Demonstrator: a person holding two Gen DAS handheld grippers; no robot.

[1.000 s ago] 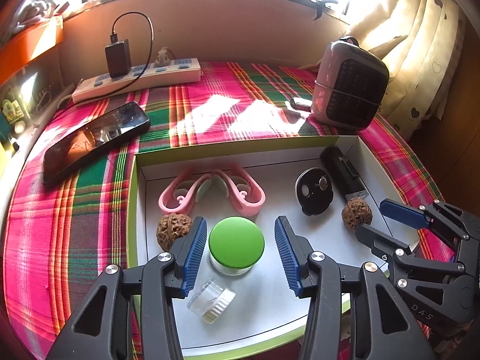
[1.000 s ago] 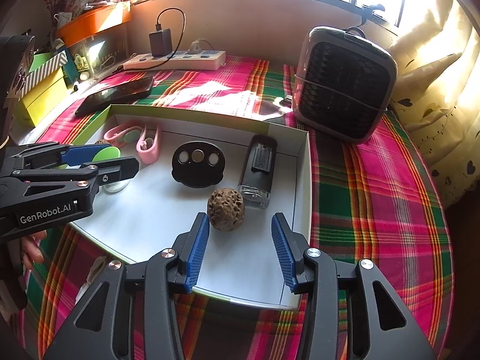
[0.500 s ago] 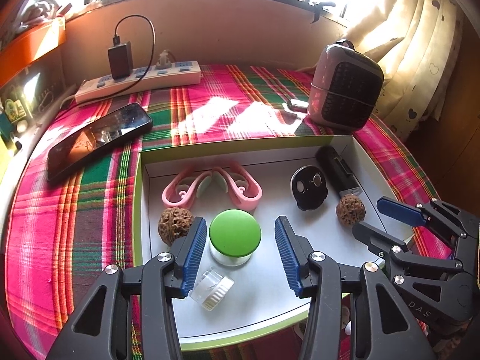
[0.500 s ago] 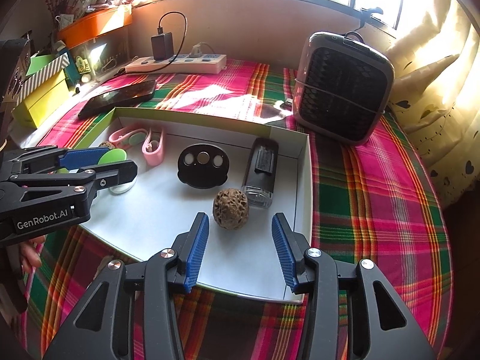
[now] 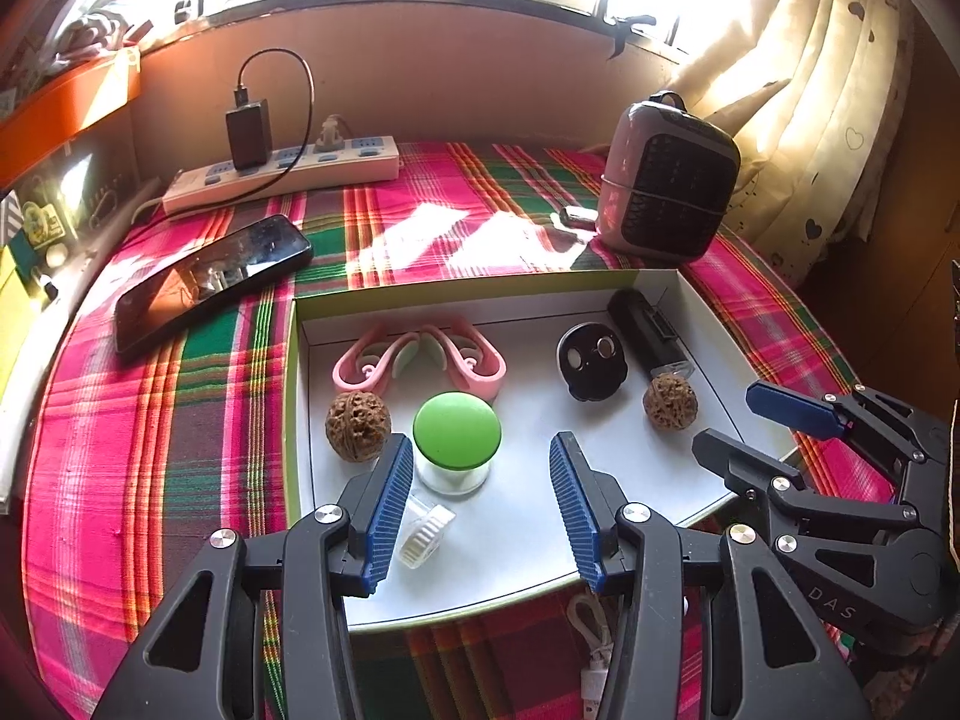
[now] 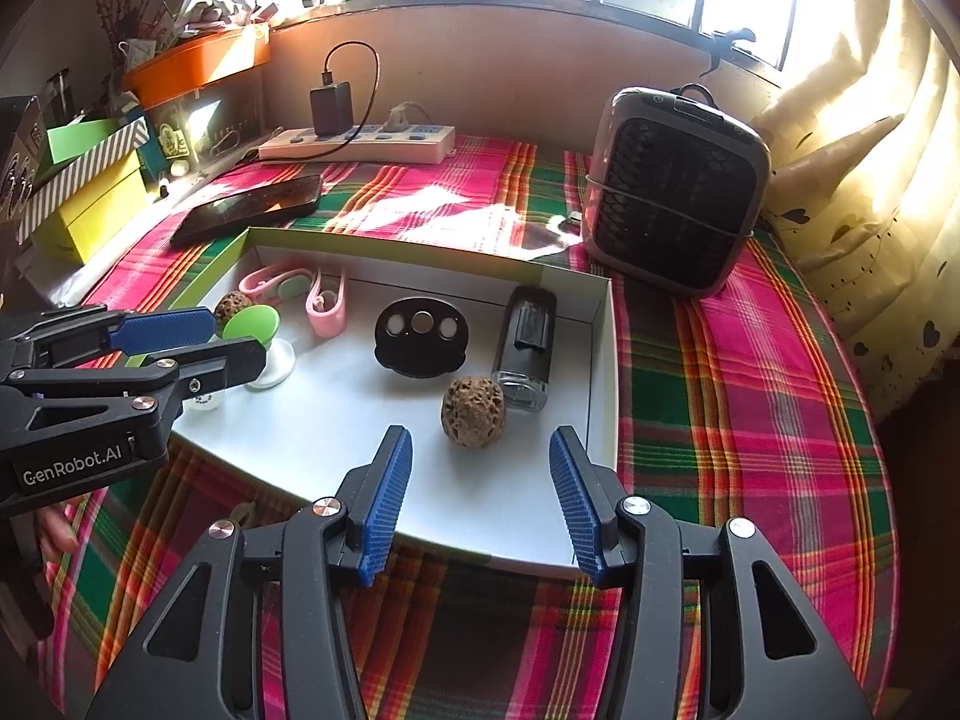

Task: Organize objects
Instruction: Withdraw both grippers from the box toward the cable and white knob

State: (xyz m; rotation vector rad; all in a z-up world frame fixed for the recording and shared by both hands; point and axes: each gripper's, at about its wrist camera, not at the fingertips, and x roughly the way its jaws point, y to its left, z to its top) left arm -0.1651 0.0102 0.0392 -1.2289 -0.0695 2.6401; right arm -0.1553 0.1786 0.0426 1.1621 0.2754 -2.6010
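Cloth (image 5: 180,420): plaid, covers the whole surface.

Heater (image 6: 675,192): upright behind the tray's far right corner, well clear of it.

Tray (image 5: 600,294): shallow, white floor, green rim, mid-cloth. Holds nearly everything.

Strip (image 5: 288,171): far behind the tray's left side, against the wall, charger plugged in.

Phone (image 5: 210,276): flat on the cloth, just beyond the tray's far left corner. Outside the tray.

Left gripper (image 5: 480,504): over the tray's near left part, jaws apart, nothing between the pads. Jar just ahead of it.

Right gripper (image 6: 480,492): over the tray's near right edge, jaws apart and opening, empty. Right nut just ahead, not touched.

In the tray, by size:
- Pink clips (image 5: 420,354): far left.
- Black bar (image 5: 648,330): far right, along the wall.
- Black disc (image 5: 591,360): just left of the bar.
- Jar (image 5: 456,441): green lid, left of centre.
- Left nut (image 5: 358,426): by the left wall, beside the jar.
- Right nut (image 6: 474,411): near end of the bar, close to touching.
- Clear cap (image 5: 423,531): near edge, under the left gripper.

Cable (image 5: 591,642): white, on the cloth just outside the tray's near edge.

Judgement: mostly done, seven items boxed. Cable and perhaps phone left.
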